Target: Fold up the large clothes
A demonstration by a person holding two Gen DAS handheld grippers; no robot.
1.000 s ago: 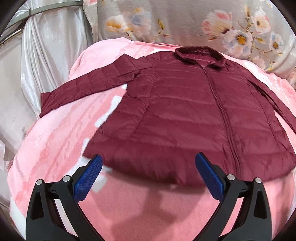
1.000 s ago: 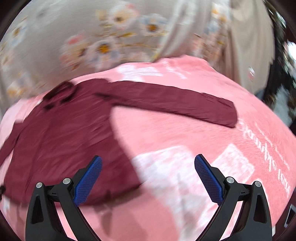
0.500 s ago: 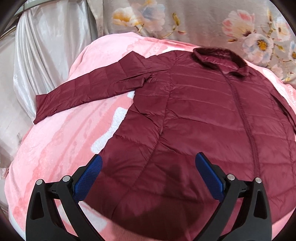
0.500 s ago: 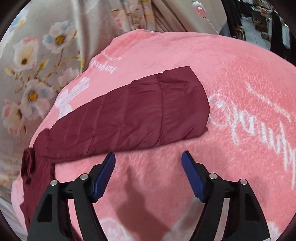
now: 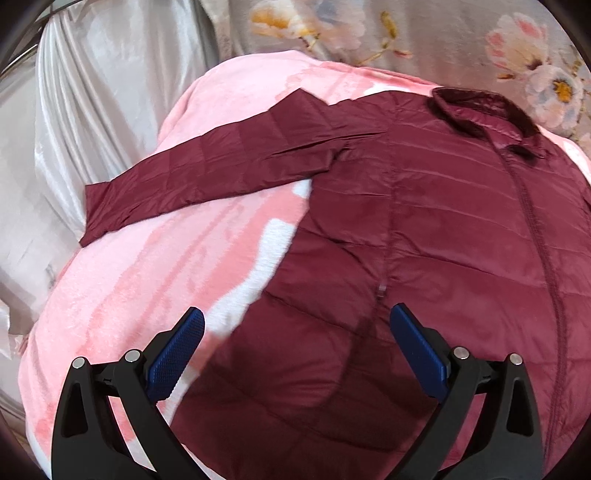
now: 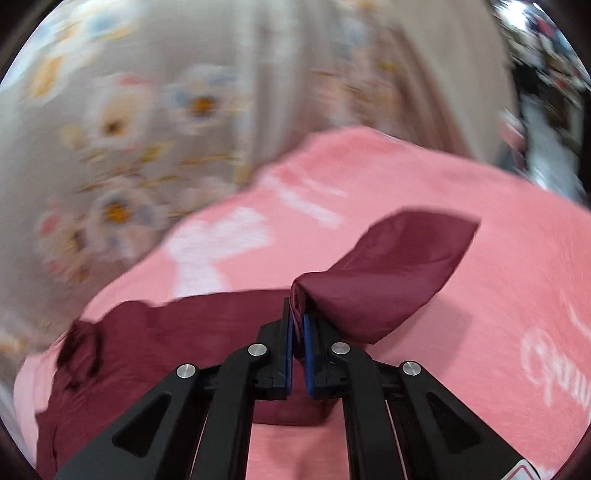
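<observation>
A maroon quilted jacket [image 5: 424, 229] lies face up on a pink blanket [image 5: 147, 280], collar [image 5: 476, 110] at the far side. Its left sleeve [image 5: 207, 173] stretches out flat to the left. My left gripper [image 5: 297, 332] is open and empty, hovering above the jacket's lower left side. In the right wrist view my right gripper [image 6: 297, 325] is shut on the jacket's right sleeve [image 6: 391, 269] and holds it lifted off the blanket, the cuff end hanging free to the right. The jacket body [image 6: 147, 354] lies below and to the left.
A floral curtain [image 5: 406, 33] hangs behind the bed, and silvery fabric [image 5: 92, 103] drapes at the left. The pink blanket [image 6: 517, 295] carries white lettering at the right. A cluttered room edge [image 6: 546, 74] shows at the far right.
My right gripper closed on the right sleeve and lifted it; it was open above the flat sleeve before. My left gripper moved forward over the jacket's lower left and stays open.
</observation>
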